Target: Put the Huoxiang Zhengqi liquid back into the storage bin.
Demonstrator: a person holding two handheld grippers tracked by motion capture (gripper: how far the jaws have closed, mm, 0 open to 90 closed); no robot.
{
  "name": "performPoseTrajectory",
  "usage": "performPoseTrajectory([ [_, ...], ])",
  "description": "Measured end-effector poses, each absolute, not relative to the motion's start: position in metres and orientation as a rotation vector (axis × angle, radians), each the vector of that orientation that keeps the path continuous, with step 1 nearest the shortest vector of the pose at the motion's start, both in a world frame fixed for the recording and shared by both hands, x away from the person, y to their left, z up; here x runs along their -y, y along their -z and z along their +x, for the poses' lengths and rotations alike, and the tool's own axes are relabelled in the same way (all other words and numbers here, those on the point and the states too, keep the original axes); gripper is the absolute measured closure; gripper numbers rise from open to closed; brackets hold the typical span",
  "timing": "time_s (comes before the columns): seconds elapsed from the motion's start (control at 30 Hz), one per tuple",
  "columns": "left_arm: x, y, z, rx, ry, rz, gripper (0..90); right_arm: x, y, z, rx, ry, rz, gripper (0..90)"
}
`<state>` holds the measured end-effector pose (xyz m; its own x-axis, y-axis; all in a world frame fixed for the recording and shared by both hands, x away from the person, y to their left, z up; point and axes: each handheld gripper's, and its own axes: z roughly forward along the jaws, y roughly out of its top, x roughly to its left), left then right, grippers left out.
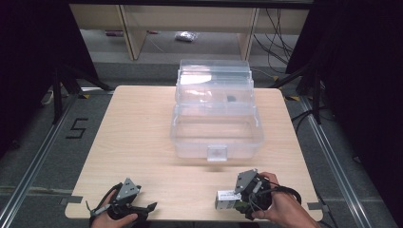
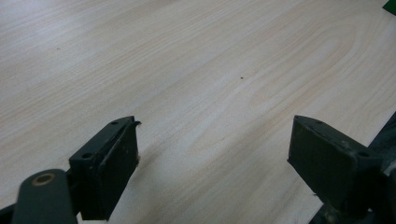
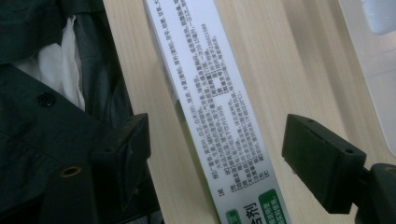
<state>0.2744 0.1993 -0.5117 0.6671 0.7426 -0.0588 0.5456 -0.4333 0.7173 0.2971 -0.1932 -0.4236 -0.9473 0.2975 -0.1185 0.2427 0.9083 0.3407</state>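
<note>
A long white carton (image 3: 210,107) with small printed text and green marks lies on the wooden table (image 1: 142,142) near its front edge, and appears as a small white box (image 1: 226,200) in the high view. My right gripper (image 3: 215,140) is open, one jaw on each side of the carton with a gap to both. A hand holds that right gripper (image 1: 237,197) at the front right. At the front left my left gripper (image 1: 151,207) rests low, and the left gripper (image 2: 215,140) stands open over bare wood with nothing between its jaws.
A clear plastic storage box (image 1: 216,130) with its lid raised behind it sits at the table's middle back, its latch facing the front. Dark clothing (image 3: 46,116) of the person hangs beside the table edge. Black frames and cables stand beyond both sides.
</note>
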Motion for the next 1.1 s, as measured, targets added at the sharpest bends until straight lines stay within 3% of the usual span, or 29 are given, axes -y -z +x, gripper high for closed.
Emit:
performPoseTrajectory([
  [0.7, -0.198, 0.513, 0.275, -0.997, -0.354, 2.122, 15.4, 0.187, 0.434, 0.307, -2.984, -0.354, 0.481, 36.6],
  [1.1, -0.198, 0.513, 0.274, -1.005, -0.348, 2.125, 15.4, 0.185, 0.438, 0.311, -3.017, -0.377, 0.356, 43.0],
])
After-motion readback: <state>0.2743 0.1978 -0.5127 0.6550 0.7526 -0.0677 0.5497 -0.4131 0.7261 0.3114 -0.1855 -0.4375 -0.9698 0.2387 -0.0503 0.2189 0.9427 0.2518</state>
